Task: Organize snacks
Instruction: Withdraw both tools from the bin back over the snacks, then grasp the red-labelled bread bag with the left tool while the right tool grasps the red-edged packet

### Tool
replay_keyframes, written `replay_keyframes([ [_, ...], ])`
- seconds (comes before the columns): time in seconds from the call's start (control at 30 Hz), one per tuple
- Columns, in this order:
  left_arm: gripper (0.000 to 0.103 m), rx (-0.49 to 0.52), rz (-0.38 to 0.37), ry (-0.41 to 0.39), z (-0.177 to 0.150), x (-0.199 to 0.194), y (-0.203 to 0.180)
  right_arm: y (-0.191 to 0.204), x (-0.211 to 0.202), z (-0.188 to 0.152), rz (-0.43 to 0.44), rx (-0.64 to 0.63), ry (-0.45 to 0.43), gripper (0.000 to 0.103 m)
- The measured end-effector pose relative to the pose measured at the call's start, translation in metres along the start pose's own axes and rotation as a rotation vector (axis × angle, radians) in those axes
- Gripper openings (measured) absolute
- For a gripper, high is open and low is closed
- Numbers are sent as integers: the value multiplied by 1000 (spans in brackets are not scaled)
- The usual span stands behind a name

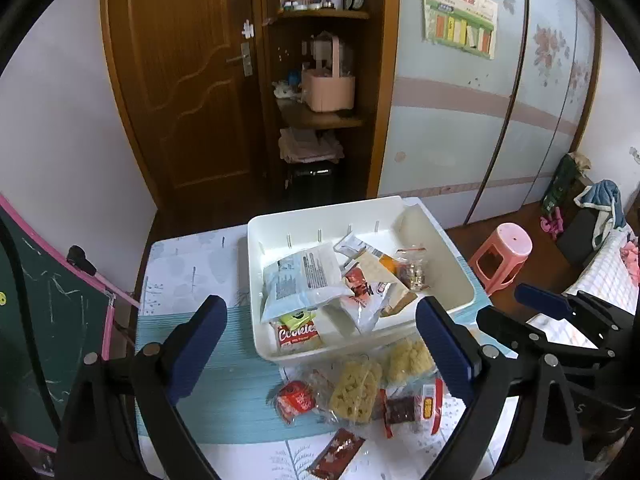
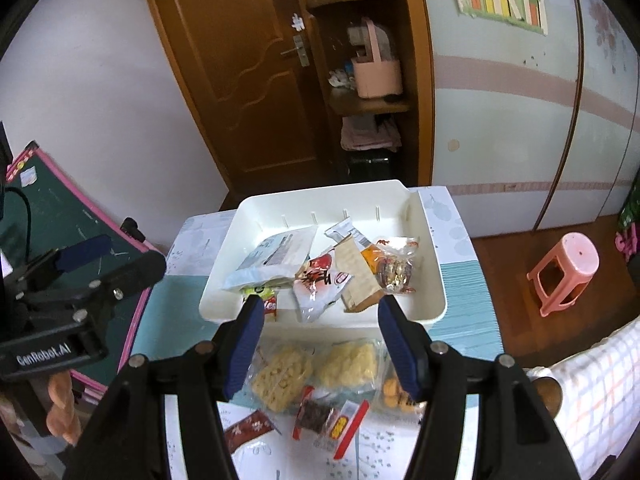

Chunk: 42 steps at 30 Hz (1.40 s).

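Observation:
A white tray point(image 1: 460, 268) point(image 2: 436, 268) stands on the table and holds a pale blue packet point(image 1: 300, 280) point(image 2: 276, 256), a cookie pack point(image 1: 298, 334), a red and white packet point(image 2: 320, 280) and a clear bag of nuts point(image 1: 414, 270) point(image 2: 396, 270). Loose snacks lie in front of it: two yellow puffed cakes point(image 1: 356, 392) point(image 2: 280, 376), a red packet point(image 1: 296, 400), a dark brown sachet point(image 1: 336, 454) point(image 2: 248, 428) and a red-edged packet point(image 2: 328, 420). My left gripper point(image 1: 320, 304) hangs open above the tray's near edge. My right gripper point(image 2: 320, 300) is open too, nothing between its pads.
A pink stool point(image 1: 500, 256) point(image 2: 564, 272) stands on the floor to the right of the table. A green chalkboard with a pink frame point(image 1: 48, 320) point(image 2: 60, 216) leans at the left. A checked cloth point(image 2: 592, 392) lies at the near right. A wooden door and shelves are behind.

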<state>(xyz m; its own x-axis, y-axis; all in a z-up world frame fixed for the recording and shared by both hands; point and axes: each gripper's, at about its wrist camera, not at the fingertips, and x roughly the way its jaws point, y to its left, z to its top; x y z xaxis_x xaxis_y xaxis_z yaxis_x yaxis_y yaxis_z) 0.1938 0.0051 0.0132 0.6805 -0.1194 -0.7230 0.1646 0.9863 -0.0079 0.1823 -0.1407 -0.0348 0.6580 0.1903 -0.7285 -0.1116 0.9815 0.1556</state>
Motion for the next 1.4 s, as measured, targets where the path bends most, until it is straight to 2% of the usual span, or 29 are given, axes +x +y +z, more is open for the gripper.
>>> replay_keyframes([
  [0.37,98,42,-17,-59,-29,-56,-2,14,-37,-34,-19,-75,-47,60],
  [0.7,98,62,-20,-39,-63,-54,3,18,-41,-67,-10,-91,-49,59],
  [0.97,98,91,-35,42,-104,-24,12,15,-27,-92,16,-87,-7,59],
  [1.23,98,113,-19,198,-142,41,23,1,23,-128,-16,-74,117,60],
  [1.4,98,119,-17,271,-158,82,30,-13,60,-146,6,-18,205,59],
])
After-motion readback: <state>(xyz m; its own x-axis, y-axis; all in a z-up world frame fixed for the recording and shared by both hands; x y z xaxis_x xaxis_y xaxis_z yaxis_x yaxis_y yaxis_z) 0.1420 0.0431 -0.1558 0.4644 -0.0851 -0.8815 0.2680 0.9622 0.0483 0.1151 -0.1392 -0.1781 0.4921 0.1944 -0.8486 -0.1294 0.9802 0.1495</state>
